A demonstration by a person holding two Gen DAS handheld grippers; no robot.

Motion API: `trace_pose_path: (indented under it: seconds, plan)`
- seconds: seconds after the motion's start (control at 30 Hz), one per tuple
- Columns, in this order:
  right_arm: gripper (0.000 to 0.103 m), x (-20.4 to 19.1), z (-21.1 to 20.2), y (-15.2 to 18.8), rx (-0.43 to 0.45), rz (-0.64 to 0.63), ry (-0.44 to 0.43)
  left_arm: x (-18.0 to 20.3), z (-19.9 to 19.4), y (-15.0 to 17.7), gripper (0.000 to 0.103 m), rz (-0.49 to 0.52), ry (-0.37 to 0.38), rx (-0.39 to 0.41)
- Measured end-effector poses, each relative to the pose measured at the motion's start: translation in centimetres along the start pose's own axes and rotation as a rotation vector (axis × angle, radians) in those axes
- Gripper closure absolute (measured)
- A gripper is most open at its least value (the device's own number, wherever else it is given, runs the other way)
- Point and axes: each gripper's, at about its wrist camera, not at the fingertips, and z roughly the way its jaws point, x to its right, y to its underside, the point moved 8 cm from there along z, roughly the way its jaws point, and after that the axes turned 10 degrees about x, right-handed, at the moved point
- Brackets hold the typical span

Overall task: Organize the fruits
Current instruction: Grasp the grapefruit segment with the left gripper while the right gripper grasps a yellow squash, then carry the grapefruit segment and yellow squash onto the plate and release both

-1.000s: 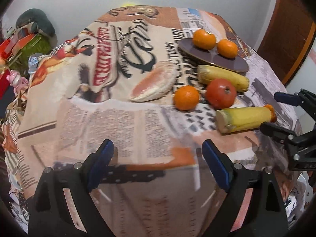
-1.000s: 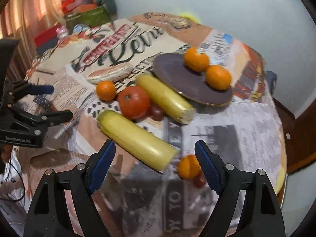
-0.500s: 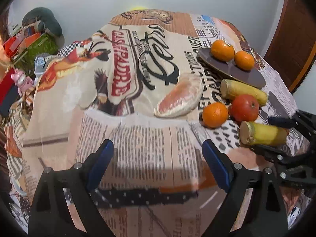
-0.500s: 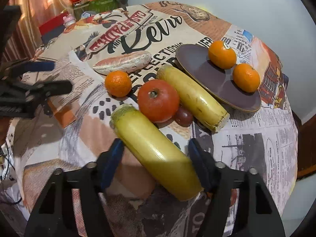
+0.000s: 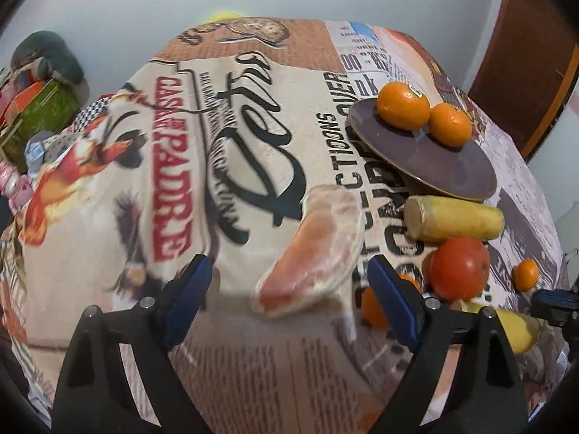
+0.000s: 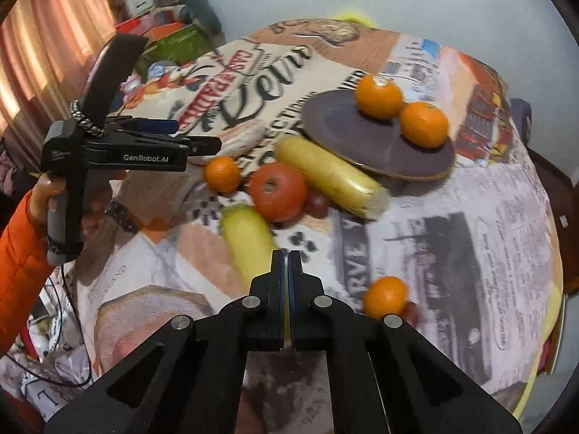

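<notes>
Two round oranges [image 6: 401, 108] sit on the dark brown flat plate [image 6: 347, 133]. Off it, on the printed newspaper-pattern tablecloth [image 6: 470, 217]: red tomato [image 6: 278, 191], two yellow cylinders, two small oranges, pale pink citrus wedge [image 5: 318, 249]. Left gripper [image 5: 286, 296] jaws wide, empty, framing the wedge. Right gripper [image 6: 286, 264] jaws nearly together, seemingly pinching the near yellow cylinder [image 6: 249, 242]; blur obscures contact.

A plain pale wall [image 6: 452, 7] rises behind the table [image 6: 488, 238], which is draped in a cloth printed with newsprint and lettering. Orange-pink curtains [image 6: 47, 39] hang at the left, glowing with light from behind. A brown wooden door [image 5: 535, 50] stands at the right. Colourful boxes and what may be a dark stuffed toy [image 6: 184, 3] pile up beside the curtains.
</notes>
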Motion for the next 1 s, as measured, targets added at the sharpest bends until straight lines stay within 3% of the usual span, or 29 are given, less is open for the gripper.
trace_pose_path:
  seconds: [0.23,0.3,0.37,0.47,0.53,0.8,1.0]
  plan:
    - [0.099,1.2,0.0,0.8,-0.004,0.075,-0.029,1.1,3.1,-0.3,0.028,0.007,0.032,-0.045]
    - [0.096,1.2,0.1,0.6,0.0,0.077,-0.035,1.2,3.3,-0.6,0.041,-0.003,0.048,-0.046]
    - [0.085,0.9,0.1,0.4,0.003,0.065,-0.039,1.4,3.2,-0.8,0.056,-0.002,0.063,-0.043]
    - [0.066,0.4,0.0,-0.1,0.018,0.046,-0.046,1.4,2.8,-0.7,0.057,0.008,0.06,-0.044]
    - [0.061,-0.1,-0.1,-0.3,0.026,0.029,-0.048,0.9,2.3,-0.6,0.057,0.003,0.046,-0.04]
    - [0.06,-2.6,2.7,0.1,-0.046,-0.076,-0.068,-1.8,-3.1,0.6,0.058,-0.03,0.013,0.022]
    - [0.058,-2.8,5.5,0.4,-0.106,-0.112,-0.036,-2.2,-7.5,2.0,0.058,-0.038,0.013,0.068]
